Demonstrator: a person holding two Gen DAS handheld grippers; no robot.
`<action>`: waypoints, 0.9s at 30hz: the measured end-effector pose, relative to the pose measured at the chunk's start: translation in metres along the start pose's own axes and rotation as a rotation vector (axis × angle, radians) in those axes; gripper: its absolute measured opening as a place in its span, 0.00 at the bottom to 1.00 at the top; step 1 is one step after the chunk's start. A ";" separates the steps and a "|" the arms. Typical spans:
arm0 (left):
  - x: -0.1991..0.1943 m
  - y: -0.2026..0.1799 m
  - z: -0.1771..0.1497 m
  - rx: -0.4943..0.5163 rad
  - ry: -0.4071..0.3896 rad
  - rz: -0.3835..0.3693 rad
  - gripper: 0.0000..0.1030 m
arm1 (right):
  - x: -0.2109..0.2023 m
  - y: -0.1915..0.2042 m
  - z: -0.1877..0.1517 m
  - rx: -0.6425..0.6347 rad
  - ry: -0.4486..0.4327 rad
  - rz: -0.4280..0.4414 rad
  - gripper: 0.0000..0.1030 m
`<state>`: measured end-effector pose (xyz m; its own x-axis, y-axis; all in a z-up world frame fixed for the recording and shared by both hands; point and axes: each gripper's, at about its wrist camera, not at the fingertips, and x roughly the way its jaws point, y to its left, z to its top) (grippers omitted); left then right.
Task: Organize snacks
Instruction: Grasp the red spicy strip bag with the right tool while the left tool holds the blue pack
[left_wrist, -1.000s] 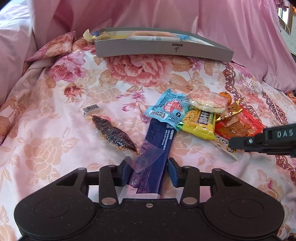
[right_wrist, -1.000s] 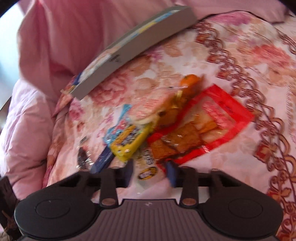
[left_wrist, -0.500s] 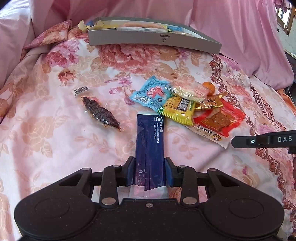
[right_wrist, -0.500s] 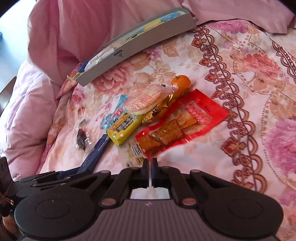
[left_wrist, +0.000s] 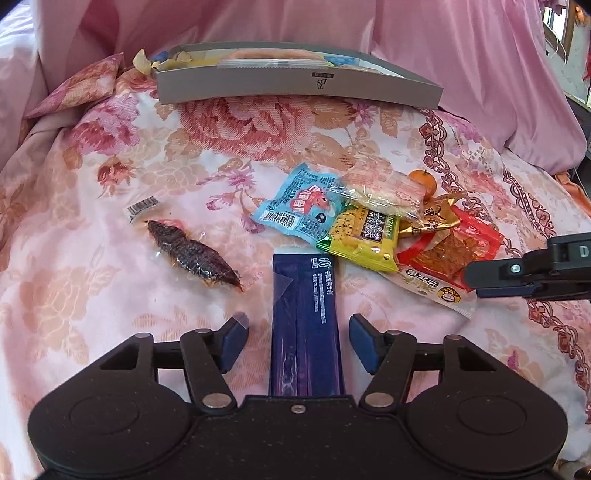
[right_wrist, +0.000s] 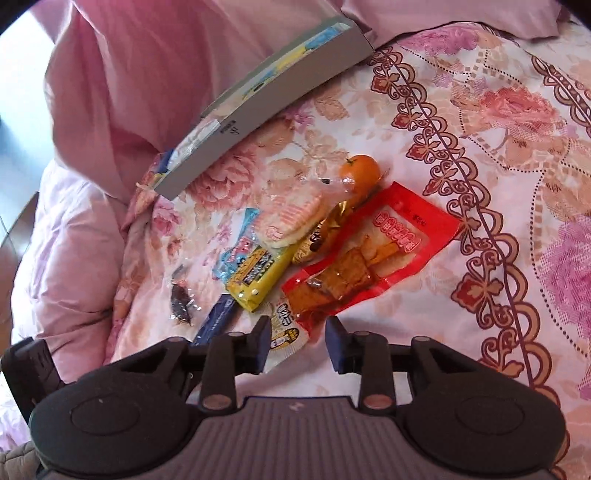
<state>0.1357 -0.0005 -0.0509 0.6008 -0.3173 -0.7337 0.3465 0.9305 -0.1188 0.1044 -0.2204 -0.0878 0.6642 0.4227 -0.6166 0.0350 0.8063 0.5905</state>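
Note:
A pile of snacks lies on the floral bedspread: a light-blue packet (left_wrist: 299, 206), a yellow packet (left_wrist: 364, 234), a rice-cracker pack (left_wrist: 384, 188), a small orange (left_wrist: 424, 180), a gold wrapper (left_wrist: 432, 219), a red tofu packet (left_wrist: 454, 251) and a white packet (left_wrist: 432, 290). A long dark-blue packet (left_wrist: 304, 321) lies between my left gripper's (left_wrist: 295, 341) open jaws, untouched. A clear pack of dark dried fish (left_wrist: 192, 254) lies to its left. My right gripper (right_wrist: 297, 345) is open over the white packet (right_wrist: 284, 328), by the red packet (right_wrist: 369, 258).
A grey snack box (left_wrist: 295, 83) with several packets inside stands at the back against pink bedding; it also shows in the right wrist view (right_wrist: 266, 107). A floral pillow (left_wrist: 79, 85) lies at the far left. Pink quilt surrounds the spread.
My left gripper pulled the dark-blue packet out of the pile, then opened and let it go. My right gripper shut half a second ago and has opened again near the white packet.

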 end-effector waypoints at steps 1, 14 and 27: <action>0.000 0.000 0.000 -0.003 -0.002 0.001 0.55 | 0.004 -0.001 0.000 0.017 0.007 -0.003 0.41; -0.004 0.008 -0.003 -0.065 -0.002 -0.026 0.34 | 0.020 -0.011 -0.002 0.178 -0.042 -0.029 0.13; -0.013 -0.001 -0.007 -0.066 0.027 -0.069 0.33 | -0.010 0.000 -0.004 0.001 0.039 0.006 0.16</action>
<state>0.1226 0.0045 -0.0460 0.5574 -0.3768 -0.7398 0.3377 0.9169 -0.2126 0.0942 -0.2230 -0.0836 0.6346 0.4433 -0.6331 0.0321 0.8033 0.5947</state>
